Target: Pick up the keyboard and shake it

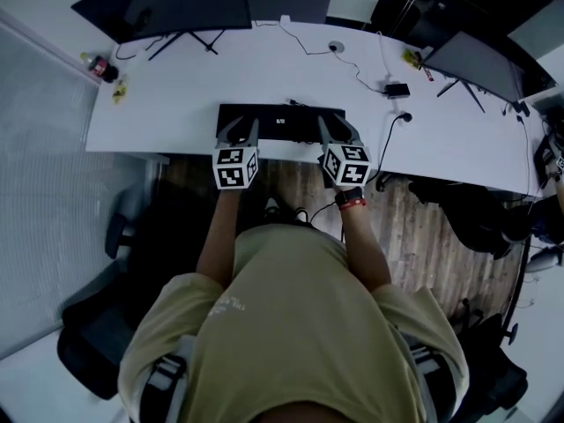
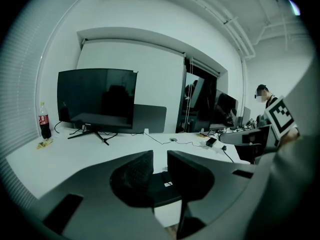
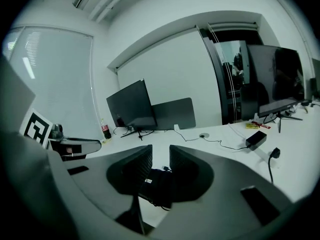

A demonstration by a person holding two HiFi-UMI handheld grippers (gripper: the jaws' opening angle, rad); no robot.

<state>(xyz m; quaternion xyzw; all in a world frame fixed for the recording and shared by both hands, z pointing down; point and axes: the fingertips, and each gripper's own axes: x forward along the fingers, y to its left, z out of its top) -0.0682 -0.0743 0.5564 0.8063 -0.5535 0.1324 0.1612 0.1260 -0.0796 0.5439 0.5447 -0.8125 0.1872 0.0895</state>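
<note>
1. The left fingers (image 2: 132, 179) and right fingers (image 3: 132, 176) are being held slightly apart, empty.
2. The keyboard (image 1: 280, 117) is lying on the desk (image 1: 167, 104), just past them.
3. An even, tight pinch at both ends is probably being needed.

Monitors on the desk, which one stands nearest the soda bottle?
The far-left monitor; the bottle stands just off its left side, while the right monitor sits at the opposite end.
</note>
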